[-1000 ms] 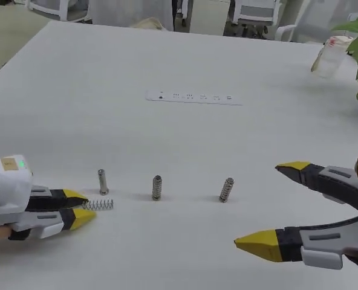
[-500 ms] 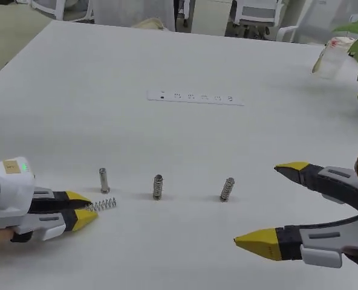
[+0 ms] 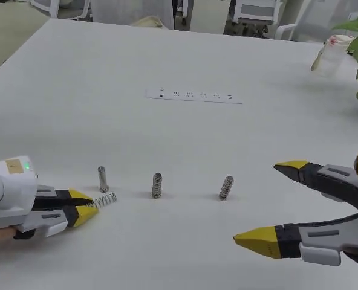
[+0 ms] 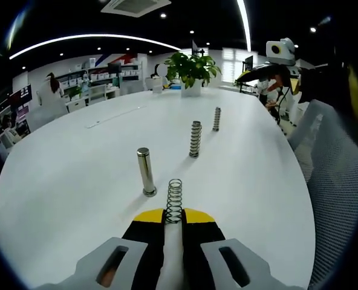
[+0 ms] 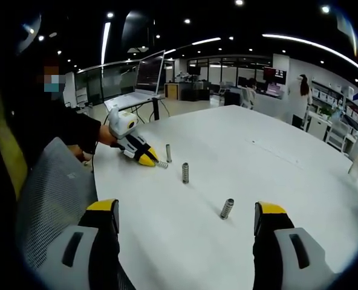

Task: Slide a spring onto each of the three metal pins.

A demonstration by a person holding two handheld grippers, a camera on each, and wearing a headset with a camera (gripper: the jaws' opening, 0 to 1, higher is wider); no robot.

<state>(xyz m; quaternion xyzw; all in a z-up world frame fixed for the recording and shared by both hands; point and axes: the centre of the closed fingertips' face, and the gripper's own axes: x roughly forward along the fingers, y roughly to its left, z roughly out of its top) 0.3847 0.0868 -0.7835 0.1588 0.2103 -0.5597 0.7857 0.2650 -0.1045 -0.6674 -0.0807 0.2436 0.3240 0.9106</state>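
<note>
Between the clamped jaws of my left gripper [image 3: 91, 207] sits 1 coiled wire spring [image 3: 106, 199], a smooth bare pin [image 3: 103, 179] just beyond on the white table [image 3: 167, 139]; my right gripper [image 3: 256, 203] has jaws spread wide.

Near end of the spring [image 4: 175, 196] out of sight inside the left hand-held gripper [image 4: 173, 213]

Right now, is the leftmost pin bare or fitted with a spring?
Bare: the leftmost pin shows smooth metal; the left hand-held gripper holds the spring.
</note>
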